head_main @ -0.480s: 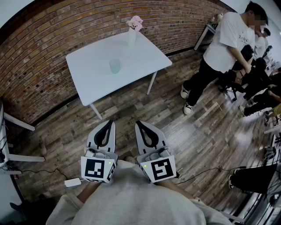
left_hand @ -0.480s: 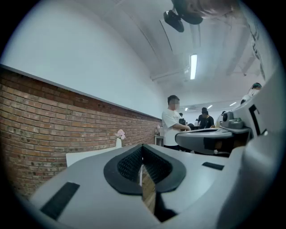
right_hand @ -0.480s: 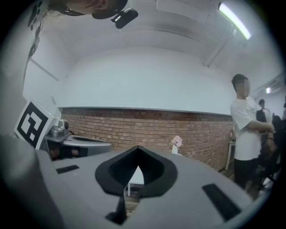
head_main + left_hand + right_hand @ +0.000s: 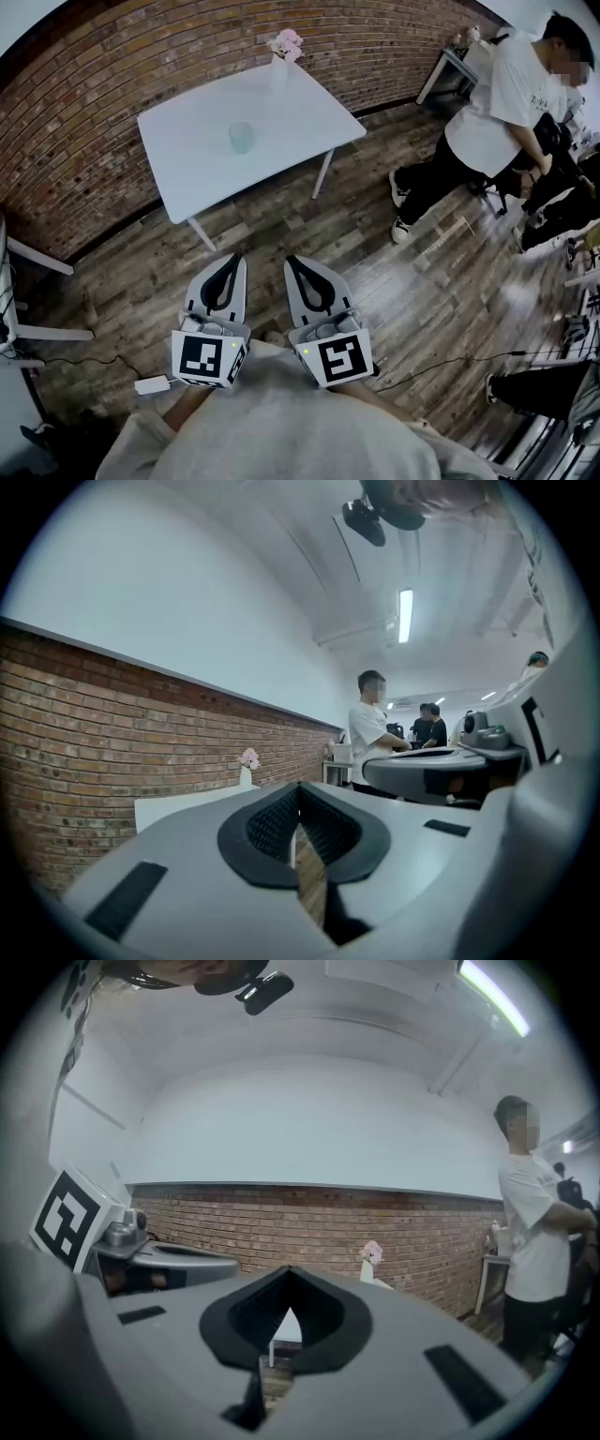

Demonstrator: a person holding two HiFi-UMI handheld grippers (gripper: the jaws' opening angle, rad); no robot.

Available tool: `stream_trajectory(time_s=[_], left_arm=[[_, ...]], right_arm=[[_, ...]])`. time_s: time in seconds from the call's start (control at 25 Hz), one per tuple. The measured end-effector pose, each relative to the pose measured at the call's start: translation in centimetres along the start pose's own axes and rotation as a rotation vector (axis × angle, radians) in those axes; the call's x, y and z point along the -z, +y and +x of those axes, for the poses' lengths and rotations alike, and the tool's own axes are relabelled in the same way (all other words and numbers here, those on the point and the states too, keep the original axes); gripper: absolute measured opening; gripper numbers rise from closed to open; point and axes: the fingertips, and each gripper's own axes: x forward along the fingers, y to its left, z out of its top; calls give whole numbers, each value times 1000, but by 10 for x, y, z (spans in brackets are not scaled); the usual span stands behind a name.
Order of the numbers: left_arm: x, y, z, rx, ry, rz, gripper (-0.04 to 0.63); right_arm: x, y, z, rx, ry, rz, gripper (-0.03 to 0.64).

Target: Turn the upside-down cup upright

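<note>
A pale green translucent cup [image 4: 241,137] stands on the white table [image 4: 187,159] ahead of me, across a stretch of wooden floor. My left gripper [image 4: 230,262] and right gripper [image 4: 296,264] are held side by side close to my body, well short of the table. Both are shut with nothing between the jaws, and both point level toward the table. In the left gripper view the left gripper [image 4: 298,789] faces the table edge [image 4: 178,803] and the vase [image 4: 247,772]. Beyond the tip of the right gripper [image 4: 286,1274] in its own view is a table leg. The cup is hidden in both gripper views.
A white vase with pink flowers [image 4: 284,58] stands at the table's far edge by the brick wall [image 4: 112,66]. A person in a white shirt [image 4: 487,122] stands at the right, with others seated behind. White furniture [image 4: 28,291] stands at the left; cables and a white power adapter [image 4: 150,384] lie on the floor.
The view has shifted slightly toward the table. The person in the white shirt has moved a little to the right. Both grippers keep their place and stay shut.
</note>
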Motion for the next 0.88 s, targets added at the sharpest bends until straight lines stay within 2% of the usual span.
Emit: stream_trajectory(time_s=[0.56, 0.88], left_arm=[[9, 6, -4, -61, 9, 10, 9], [10, 19, 12, -58, 2, 8, 9]], right_arm=[[9, -12, -1, -18, -27, 34, 6], [11, -15, 16, -30, -27, 28, 6]])
